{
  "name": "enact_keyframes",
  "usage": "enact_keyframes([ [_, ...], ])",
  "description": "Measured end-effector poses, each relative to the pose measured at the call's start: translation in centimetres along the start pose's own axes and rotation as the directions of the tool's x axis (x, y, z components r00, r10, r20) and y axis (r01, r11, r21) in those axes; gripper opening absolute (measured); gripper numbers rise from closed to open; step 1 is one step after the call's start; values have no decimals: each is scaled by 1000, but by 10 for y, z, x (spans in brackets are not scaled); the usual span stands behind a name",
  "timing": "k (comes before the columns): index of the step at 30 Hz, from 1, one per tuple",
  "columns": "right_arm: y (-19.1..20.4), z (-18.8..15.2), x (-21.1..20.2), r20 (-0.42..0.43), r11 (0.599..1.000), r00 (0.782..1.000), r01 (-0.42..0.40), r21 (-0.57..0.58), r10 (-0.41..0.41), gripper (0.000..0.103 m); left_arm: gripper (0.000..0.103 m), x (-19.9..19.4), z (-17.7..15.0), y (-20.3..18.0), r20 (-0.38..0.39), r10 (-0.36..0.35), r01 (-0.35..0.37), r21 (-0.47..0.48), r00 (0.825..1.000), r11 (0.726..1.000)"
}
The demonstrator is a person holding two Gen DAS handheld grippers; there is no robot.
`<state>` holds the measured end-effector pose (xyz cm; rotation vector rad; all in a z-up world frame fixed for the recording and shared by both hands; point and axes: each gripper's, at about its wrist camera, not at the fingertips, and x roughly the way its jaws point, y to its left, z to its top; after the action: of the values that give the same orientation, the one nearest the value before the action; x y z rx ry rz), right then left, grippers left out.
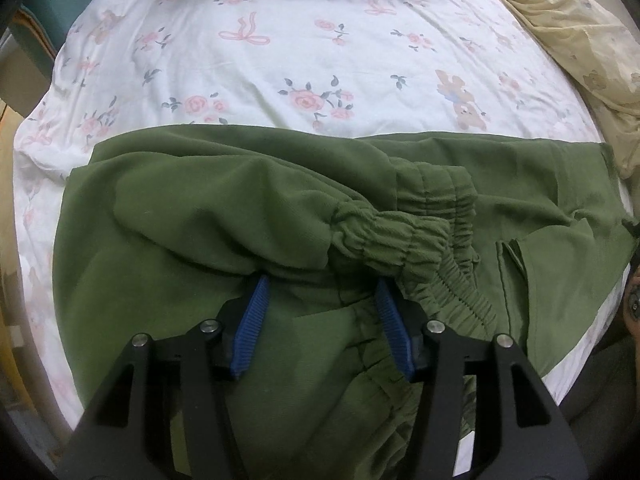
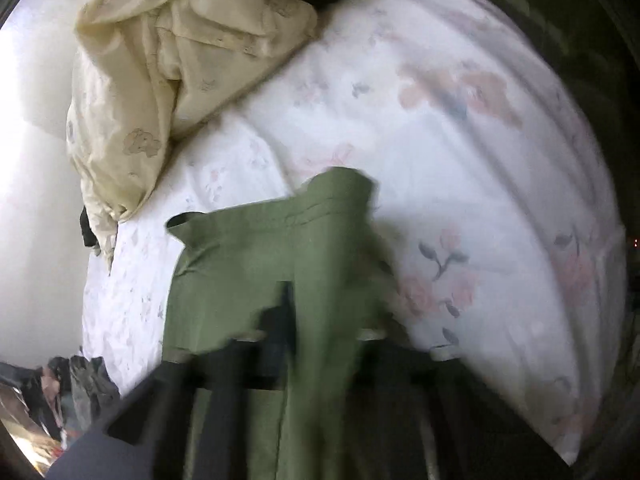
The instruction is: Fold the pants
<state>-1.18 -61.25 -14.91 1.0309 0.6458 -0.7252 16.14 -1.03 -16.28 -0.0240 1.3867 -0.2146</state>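
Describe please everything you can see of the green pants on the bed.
The pants are olive green, of soft woven cloth, and lie spread and partly folded over on the flowered sheet. The gathered elastic waistband is bunched near the middle. The left gripper stands over the cloth with its blue pads apart, not pinching. In the blurred right wrist view, a flat end of the pants hangs lifted from the right gripper, shut on it.
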Motion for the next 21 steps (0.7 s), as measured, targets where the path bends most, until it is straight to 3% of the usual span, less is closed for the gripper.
enact_keyframes([
  [5,68,-17,-26,17,953,986,-155,-261,165,4,53,-3,-3,-2,3,16,-16,13,1000,1000],
  [10,139,-51,-61,-68,810,946,-307,-500,317,5,54,-25,-6,0,-1,-17,17,-14,1000,1000],
  [13,185,-81,-84,-162,681,900,-414,-604,404,5,56,-53,-16,3,39,-4,6,-46,999,999],
  [17,239,-156,-130,-331,447,798,-568,-691,504,5,74,-87,-36,6,100,21,-13,-81,995,997],
  [21,260,-254,-149,-503,258,721,-662,-704,477,6,78,-92,-55,14,103,12,3,-136,995,991],
])
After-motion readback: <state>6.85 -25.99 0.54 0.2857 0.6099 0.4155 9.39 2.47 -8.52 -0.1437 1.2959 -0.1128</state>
